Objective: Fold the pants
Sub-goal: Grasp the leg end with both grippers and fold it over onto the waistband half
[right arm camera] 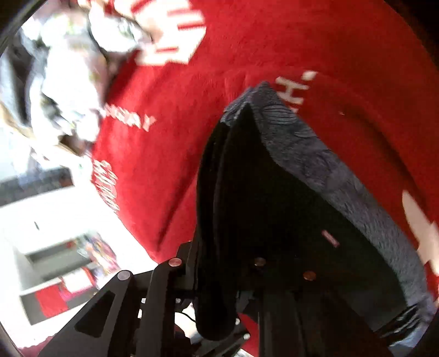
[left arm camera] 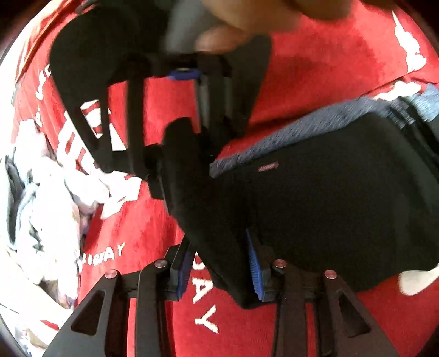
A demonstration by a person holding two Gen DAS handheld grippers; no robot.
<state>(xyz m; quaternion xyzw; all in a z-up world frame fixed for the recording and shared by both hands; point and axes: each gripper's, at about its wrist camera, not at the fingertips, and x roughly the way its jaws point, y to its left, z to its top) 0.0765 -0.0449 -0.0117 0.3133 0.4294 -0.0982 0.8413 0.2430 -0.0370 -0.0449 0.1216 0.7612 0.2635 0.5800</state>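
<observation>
The dark pants (left arm camera: 315, 192) hang in a folded bundle over a red blanket, showing a blue-grey heathered edge (left arm camera: 301, 129). My left gripper (left arm camera: 219, 261) is shut on the bundle's lower part, with black cloth pressed between its blue pads (left arm camera: 255, 263). Opposite, my right gripper (left arm camera: 192, 131) reaches in from the top, held by a hand (left arm camera: 260, 13), and its tips meet the pants' left end. In the right wrist view the pants (right arm camera: 274, 206) fill the space between the fingers, and the right gripper (right arm camera: 219, 274) is shut on the layered black fabric.
A red blanket with white lettering (left arm camera: 315, 68) (right arm camera: 233, 55) lies under everything. A heap of white and pale laundry (left arm camera: 46, 206) (right arm camera: 68, 68) sits at its left side. Beyond the blanket's edge stands a white shelf unit (right arm camera: 55, 263).
</observation>
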